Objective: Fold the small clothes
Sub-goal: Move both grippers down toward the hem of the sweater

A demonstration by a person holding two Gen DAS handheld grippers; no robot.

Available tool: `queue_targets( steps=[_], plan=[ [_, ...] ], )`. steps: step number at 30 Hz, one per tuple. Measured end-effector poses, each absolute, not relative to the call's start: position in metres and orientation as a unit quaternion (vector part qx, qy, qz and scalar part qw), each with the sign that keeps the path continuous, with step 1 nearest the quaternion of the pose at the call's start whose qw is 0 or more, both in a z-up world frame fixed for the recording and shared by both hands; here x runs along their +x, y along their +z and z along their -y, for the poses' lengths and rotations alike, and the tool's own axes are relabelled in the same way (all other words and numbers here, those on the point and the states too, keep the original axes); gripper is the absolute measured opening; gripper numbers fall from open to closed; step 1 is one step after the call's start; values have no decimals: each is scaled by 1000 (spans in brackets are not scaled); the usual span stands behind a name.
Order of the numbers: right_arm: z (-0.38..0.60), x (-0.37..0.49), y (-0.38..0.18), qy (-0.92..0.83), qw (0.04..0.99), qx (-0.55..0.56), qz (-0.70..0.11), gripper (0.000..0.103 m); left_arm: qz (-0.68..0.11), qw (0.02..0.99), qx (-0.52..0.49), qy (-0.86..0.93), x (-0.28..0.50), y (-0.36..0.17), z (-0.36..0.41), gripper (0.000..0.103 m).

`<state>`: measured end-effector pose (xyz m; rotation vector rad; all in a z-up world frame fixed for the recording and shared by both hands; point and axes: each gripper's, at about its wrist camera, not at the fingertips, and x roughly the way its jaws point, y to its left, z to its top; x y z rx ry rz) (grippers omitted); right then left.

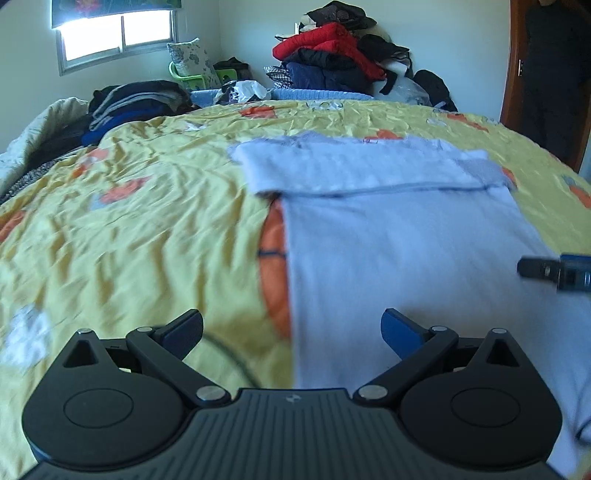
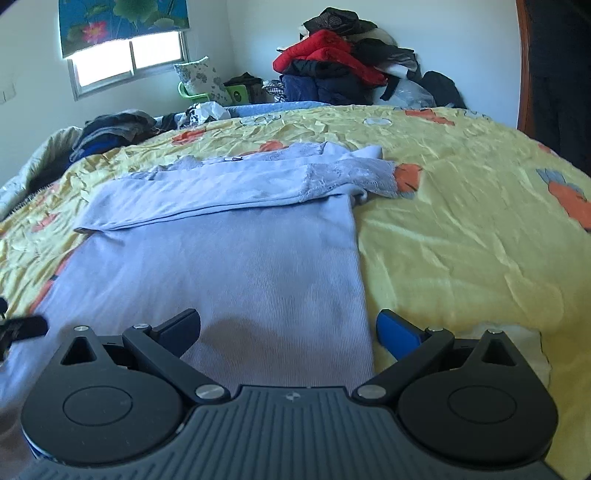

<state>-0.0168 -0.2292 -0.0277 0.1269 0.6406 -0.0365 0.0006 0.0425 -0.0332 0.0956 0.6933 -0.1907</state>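
Pale lilac top [image 2: 221, 266], flat, sleeves folded

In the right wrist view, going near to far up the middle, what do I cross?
right hand-held gripper → light blue garment → its folded-over lace-trimmed sleeve → yellow bedspread → pile of clothes against the wall.

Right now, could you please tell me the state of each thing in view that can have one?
Left gripper: open, empty, over the top's left edge.
Right gripper: open, empty, over the top's right edge.
Top: flat on the bed, sleeves folded across it.
Bedspread: spread out, wrinkled.
Blind: partly lowered.
Clothes pile: heaped, unfolded.
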Motion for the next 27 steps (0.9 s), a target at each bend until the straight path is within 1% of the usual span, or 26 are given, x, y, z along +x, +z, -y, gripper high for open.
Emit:
queue_targets(
  steps=[4,8,13,16,21,23,27],
  plan=[
    [230,-34,-28,-7,948,59,-313,102,-337,937,36,-78,-28,-30,-62,103],
    [229,-44,-26,1,946,48,-321,102,-367,925,10,-97,-38,-32,-71,103],
    [229,-58,-24,0,945,45,-325,101,-367,921,40,-125,-53,-30,-60,103],
    [235,-66,-21,-3,944,49,-327,101,-347,929,58,-114,-62,-24,-59,103],
    [248,-77,-19,-17,944,55,-325,102,-315,944,87,-49,-70,0,-88,103],
    [251,-80,-20,-21,944,56,-324,102,-310,948,66,-35,-72,15,-110,103],
    [253,-84,-23,-27,945,59,-321,102,-314,948,-10,-45,-75,45,-150,103]
  ],
)
